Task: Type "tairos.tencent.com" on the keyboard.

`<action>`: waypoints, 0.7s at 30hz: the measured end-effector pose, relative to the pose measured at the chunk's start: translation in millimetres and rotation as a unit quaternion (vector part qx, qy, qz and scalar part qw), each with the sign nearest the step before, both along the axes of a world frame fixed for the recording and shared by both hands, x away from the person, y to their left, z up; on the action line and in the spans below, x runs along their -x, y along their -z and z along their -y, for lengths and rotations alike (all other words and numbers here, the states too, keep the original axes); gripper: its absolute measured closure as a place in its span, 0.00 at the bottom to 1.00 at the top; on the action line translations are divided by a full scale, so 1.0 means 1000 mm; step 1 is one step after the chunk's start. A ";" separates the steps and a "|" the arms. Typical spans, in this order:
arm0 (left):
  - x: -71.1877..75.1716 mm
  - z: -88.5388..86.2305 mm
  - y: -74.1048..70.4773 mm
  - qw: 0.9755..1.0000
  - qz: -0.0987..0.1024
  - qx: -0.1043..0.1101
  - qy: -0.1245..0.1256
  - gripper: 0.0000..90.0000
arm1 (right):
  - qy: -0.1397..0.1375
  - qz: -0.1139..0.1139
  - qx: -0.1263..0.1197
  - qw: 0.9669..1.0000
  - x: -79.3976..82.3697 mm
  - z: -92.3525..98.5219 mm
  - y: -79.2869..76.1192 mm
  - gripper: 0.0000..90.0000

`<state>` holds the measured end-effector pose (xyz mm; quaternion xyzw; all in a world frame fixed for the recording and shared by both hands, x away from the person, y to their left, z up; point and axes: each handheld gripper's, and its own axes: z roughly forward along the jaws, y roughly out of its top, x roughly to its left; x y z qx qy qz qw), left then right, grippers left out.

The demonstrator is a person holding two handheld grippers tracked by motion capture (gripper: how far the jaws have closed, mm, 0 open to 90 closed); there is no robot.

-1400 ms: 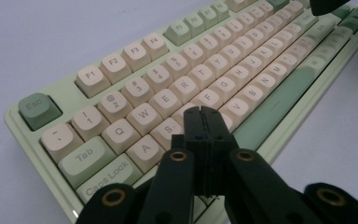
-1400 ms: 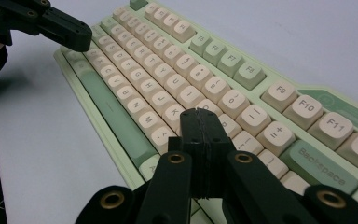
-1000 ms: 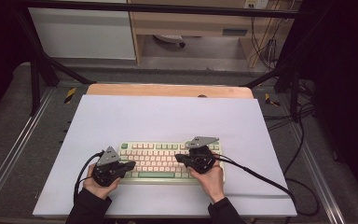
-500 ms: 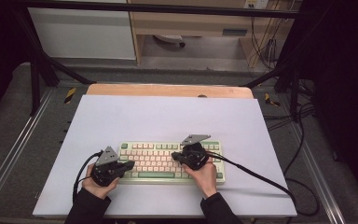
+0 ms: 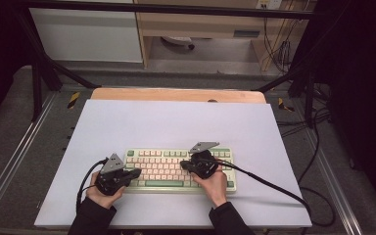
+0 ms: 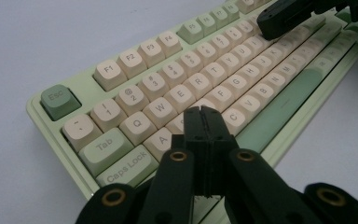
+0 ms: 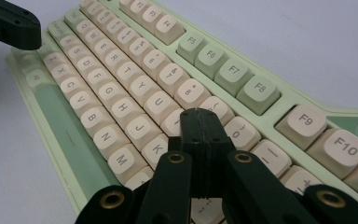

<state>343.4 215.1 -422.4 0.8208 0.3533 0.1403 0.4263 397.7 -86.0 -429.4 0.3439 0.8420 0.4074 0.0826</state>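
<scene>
A pale green plastic keyboard with cream and green keycaps [image 5: 176,169] lies flat on the white worktop [image 5: 176,122], towards its near edge and a little right of its middle. The left gripper [image 5: 136,173] sits at the keyboard's left end, held in the person's left hand [image 5: 103,193]; its black jaws are pressed together with nothing between them, their tip [image 6: 202,112] over the cream keys just right of the A key, near the Caps Lock key. The right gripper [image 5: 183,165] sits over the keyboard's right half, held in the right hand [image 5: 214,183]; its jaws are likewise closed and empty, their tip [image 7: 199,113] above the keys between K and O in the right gripper view.
</scene>
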 end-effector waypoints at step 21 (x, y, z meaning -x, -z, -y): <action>0.000 -0.001 -0.001 1.000 0.001 0.002 0.000 1.00 | -0.010 0.021 -0.016 1.000 0.011 0.008 -0.021 1.00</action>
